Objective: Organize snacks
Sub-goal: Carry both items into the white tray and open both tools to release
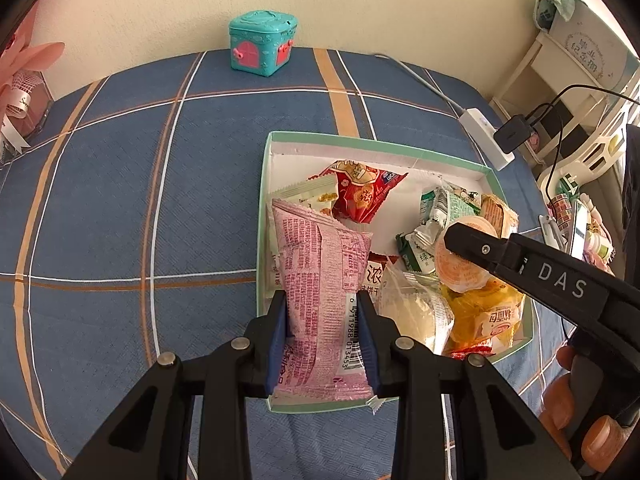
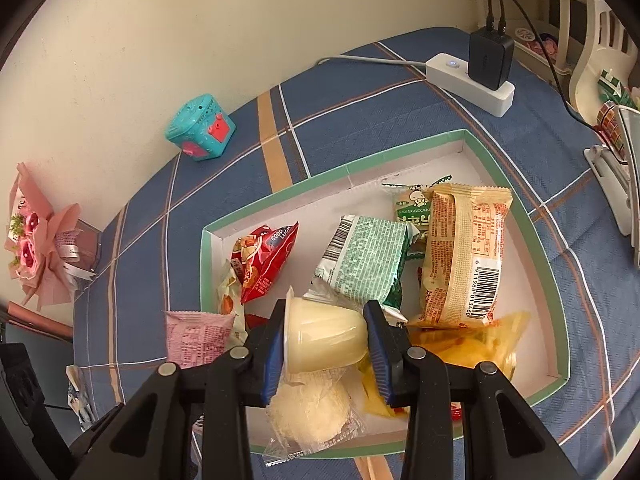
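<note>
A shallow green-rimmed white box [image 1: 276,136] [image 2: 332,172] sits on the blue plaid cloth and holds several snack packets. My left gripper [image 1: 323,320] is shut on a pink snack packet [image 1: 320,264] over the box's left side; the packet's end also shows in the right wrist view [image 2: 198,338]. My right gripper [image 2: 326,340] is shut on a pale yellow jelly cup [image 2: 324,338], held above the box's near edge; the cup also shows in the left wrist view [image 1: 460,268]. A red packet [image 2: 266,260], a green packet [image 2: 364,264] and an orange packet [image 2: 464,252] lie in the box.
A teal toy box [image 1: 262,42] [image 2: 200,128] stands at the wall. A white power strip [image 2: 468,82] with a black charger [image 2: 490,58] lies at the far right. A pink bouquet [image 2: 36,240] is at the left. A phone stand [image 2: 620,184] and shelves are at the right edge.
</note>
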`<state>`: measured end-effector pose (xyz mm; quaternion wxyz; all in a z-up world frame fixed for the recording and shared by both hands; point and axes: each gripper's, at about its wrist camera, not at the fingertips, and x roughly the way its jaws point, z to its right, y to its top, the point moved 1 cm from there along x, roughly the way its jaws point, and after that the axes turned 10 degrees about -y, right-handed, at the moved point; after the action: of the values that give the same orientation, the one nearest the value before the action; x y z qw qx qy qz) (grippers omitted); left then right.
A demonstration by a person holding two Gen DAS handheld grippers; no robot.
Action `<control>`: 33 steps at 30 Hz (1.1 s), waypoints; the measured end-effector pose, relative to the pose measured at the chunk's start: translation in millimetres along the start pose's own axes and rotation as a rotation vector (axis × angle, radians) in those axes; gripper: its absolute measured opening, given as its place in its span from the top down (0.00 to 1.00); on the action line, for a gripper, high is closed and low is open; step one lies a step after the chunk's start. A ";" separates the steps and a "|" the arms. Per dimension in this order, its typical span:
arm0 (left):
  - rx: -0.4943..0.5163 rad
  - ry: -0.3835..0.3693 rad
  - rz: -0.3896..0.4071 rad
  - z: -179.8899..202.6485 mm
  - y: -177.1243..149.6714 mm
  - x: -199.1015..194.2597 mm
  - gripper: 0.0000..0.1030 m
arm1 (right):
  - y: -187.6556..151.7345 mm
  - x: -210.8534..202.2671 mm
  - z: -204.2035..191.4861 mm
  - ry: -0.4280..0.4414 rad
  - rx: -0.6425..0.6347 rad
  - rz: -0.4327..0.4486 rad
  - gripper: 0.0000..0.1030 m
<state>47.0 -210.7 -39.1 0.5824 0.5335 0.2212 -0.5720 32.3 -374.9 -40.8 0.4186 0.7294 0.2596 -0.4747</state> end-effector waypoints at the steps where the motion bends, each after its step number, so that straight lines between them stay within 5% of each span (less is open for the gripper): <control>1: 0.001 0.000 -0.004 0.4 -0.2 1.1 0.67 | 0.0 0.3 -0.5 -0.001 -0.002 -0.001 0.61; 18: -0.013 0.003 -0.049 2.0 -3.9 17.3 0.66 | -0.3 6.2 -6.2 -0.033 -0.024 -0.022 0.60; 23: -0.038 0.002 -0.056 -1.6 -3.6 16.3 0.62 | 0.5 1.4 -8.1 -0.035 -0.032 -0.013 0.60; 27: -0.053 -0.010 -0.043 -4.1 -2.2 10.9 0.50 | 0.5 -4.1 -8.6 -0.039 -0.031 0.002 0.60; 33: -0.079 -0.036 -0.011 -10.1 1.3 -0.8 0.50 | 0.8 -11.8 -9.5 -0.039 -0.030 0.021 0.60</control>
<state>51.5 -201.8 -41.3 0.6038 0.4986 0.2360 -0.5754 32.5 -366.9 -27.8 0.4397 0.7163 0.2508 -0.4804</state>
